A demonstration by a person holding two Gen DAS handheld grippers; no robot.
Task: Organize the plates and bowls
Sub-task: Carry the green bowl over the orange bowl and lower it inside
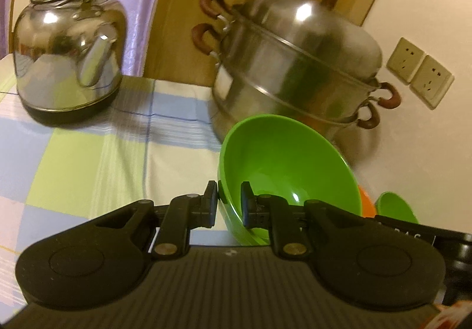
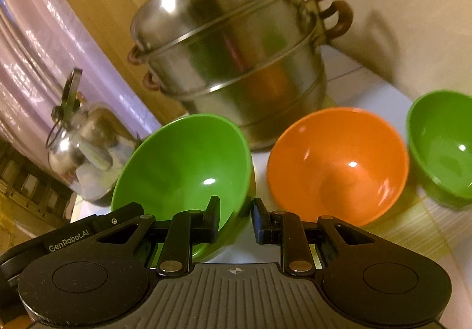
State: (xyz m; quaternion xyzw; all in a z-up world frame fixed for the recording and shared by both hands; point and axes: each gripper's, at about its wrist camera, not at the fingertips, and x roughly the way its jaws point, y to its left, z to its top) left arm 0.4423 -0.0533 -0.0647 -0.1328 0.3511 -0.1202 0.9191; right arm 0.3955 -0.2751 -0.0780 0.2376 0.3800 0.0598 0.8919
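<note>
Here, two green bowls (image 2: 183, 158), one orange bowl (image 2: 339, 167), both tools (image 1: 229, 202) clamped on one green rim.

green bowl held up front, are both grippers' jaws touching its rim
Touching. In the left wrist view the left gripper has its jaws pinching the green bowl rim; in the right wrist view the right gripper clamps the opposite rim.

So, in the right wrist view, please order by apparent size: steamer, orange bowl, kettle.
1. Steamer
2. Orange bowl
3. Kettle, though it stands farther from the camera, so its real size is unsure.
</note>
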